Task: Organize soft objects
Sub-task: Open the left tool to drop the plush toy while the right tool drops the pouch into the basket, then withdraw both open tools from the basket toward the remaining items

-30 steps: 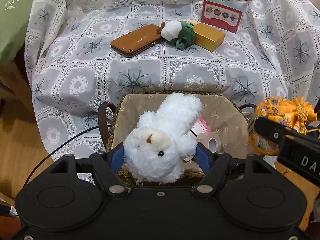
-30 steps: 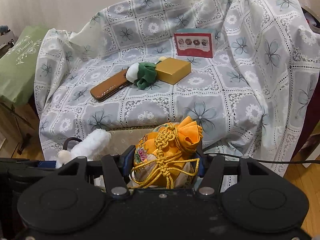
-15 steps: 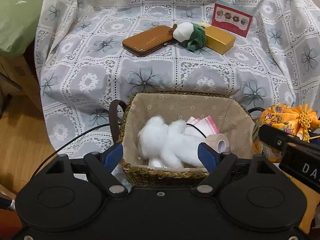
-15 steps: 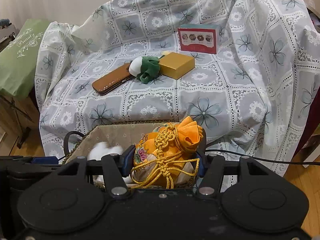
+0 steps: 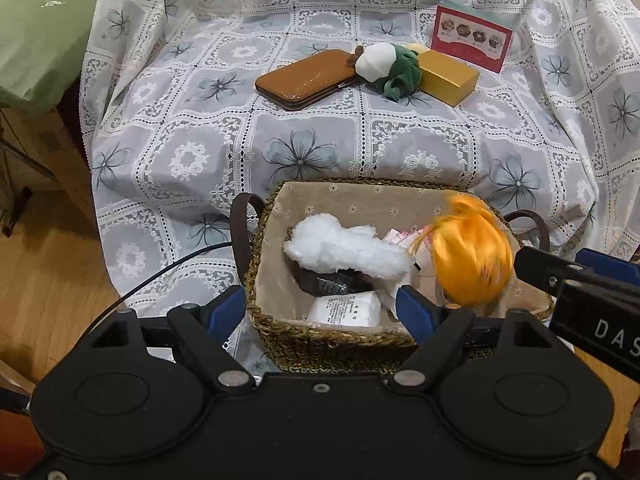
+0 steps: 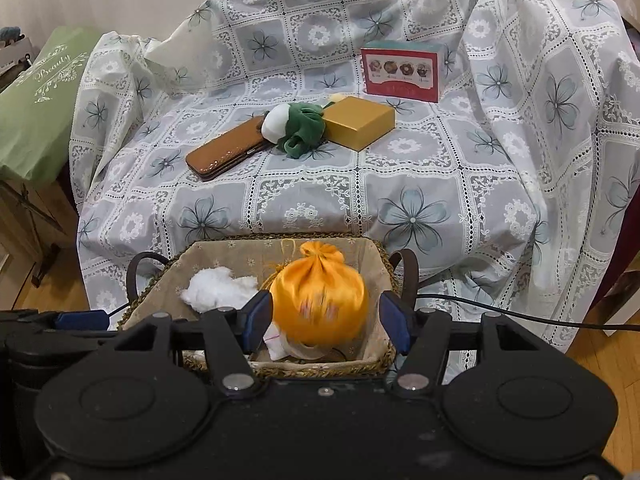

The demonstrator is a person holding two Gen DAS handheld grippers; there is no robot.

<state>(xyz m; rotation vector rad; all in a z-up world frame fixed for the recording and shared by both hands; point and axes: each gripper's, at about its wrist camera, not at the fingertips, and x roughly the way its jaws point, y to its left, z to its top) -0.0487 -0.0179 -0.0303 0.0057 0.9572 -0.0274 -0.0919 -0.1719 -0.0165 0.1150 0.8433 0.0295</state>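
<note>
A woven basket (image 5: 320,340) with a beige lining stands on the floor in front of a covered chair. A white plush toy (image 5: 344,250) lies inside it; it also shows in the right wrist view (image 6: 218,290). An orange satin pouch (image 6: 318,300) is blurred in mid-fall between the spread fingers of my right gripper (image 6: 326,320), over the basket (image 6: 320,366); it also shows in the left wrist view (image 5: 472,256). My left gripper (image 5: 320,312) is open and empty above the basket's near edge. A green and white soft toy (image 6: 298,126) lies on the chair seat.
On the lace-covered chair (image 6: 400,200) lie a brown wallet (image 6: 226,148), a gold box (image 6: 360,120) and a red card box (image 6: 402,72). A green cushion (image 6: 36,100) is at the left. The basket also holds a white packet (image 5: 344,308) and a dark item. Wooden floor lies around.
My left gripper opened and dropped the white plush into the basket. My right gripper has just opened, and the orange pouch is falling toward the basket.
</note>
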